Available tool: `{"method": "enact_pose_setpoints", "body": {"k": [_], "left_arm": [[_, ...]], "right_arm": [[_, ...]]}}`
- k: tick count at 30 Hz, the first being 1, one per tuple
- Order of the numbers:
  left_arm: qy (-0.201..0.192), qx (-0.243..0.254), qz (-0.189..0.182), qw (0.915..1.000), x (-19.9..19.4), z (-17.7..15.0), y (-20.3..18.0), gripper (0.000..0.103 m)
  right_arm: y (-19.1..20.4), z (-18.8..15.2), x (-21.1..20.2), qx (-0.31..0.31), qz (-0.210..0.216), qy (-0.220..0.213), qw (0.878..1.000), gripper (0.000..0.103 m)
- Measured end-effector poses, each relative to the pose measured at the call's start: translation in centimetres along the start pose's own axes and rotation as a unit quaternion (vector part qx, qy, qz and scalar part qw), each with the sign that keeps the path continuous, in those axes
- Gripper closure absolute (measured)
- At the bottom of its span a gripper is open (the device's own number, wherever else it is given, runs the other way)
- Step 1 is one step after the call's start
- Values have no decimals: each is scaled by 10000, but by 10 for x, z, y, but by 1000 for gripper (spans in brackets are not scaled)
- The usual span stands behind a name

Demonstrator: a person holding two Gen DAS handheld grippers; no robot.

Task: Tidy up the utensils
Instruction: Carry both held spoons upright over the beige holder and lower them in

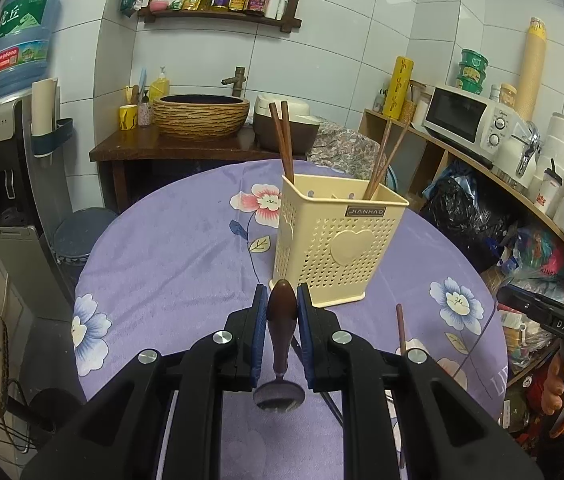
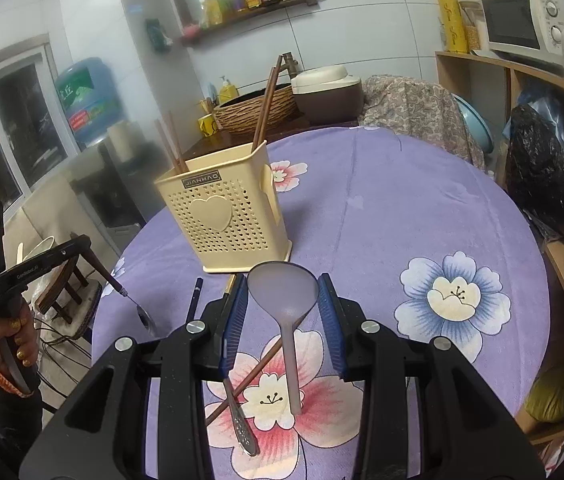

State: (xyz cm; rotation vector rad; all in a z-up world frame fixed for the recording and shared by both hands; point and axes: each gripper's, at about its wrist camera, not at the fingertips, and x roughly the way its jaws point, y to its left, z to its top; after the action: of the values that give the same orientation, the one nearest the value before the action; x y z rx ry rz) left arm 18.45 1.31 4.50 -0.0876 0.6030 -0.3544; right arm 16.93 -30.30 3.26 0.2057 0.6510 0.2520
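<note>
A cream perforated utensil holder [image 1: 334,240] stands on the purple flowered table and holds several wooden chopsticks [image 1: 284,144]. My left gripper [image 1: 282,300] is shut on a spoon with a brown wooden handle [image 1: 282,320], its metal bowl [image 1: 279,396] hanging toward me, just in front of the holder. In the right wrist view the holder [image 2: 221,216] stands ahead to the left. My right gripper [image 2: 284,300] is open around a translucent grey rice paddle [image 2: 288,312] lying on the cloth. The left gripper with its spoon [image 2: 143,314] shows at the left.
A loose chopstick [image 1: 402,328] lies right of the left gripper. A metal-handled utensil [image 2: 239,420], a brown chopstick [image 2: 257,372] and a black chopstick [image 2: 193,298] lie by the right gripper. The table edge [image 2: 97,320] is close on the left. Shelves and bags stand at the right.
</note>
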Motion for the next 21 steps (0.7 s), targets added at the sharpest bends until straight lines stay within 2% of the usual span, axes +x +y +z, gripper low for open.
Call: {"method": "enact_pose_setpoints", "body": {"k": [5, 9, 13, 18, 21], "left_arm": [[-94, 164, -146, 9997, -5, 18, -7, 87], [-315, 288, -203, 9989, -14, 50, -15, 87], [-717, 371, -176, 9966, -26, 100, -25, 87], [-995, 280, -301, 9942, -23, 160, -45, 87], [-1045, 275, -285, 9937, -7, 176, -55, 87]], "right_arm": [[13, 16, -2, -155, 116, -124, 9997, 66], [30, 45, -6, -378, 161, -395, 9984, 66], [53, 95, -11, -550, 229, -861, 9945, 66], [77, 169, -4, -605, 157, -1367, 9886, 66], [79, 196, 12, -467, 83, -1506, 9874, 66]]}}
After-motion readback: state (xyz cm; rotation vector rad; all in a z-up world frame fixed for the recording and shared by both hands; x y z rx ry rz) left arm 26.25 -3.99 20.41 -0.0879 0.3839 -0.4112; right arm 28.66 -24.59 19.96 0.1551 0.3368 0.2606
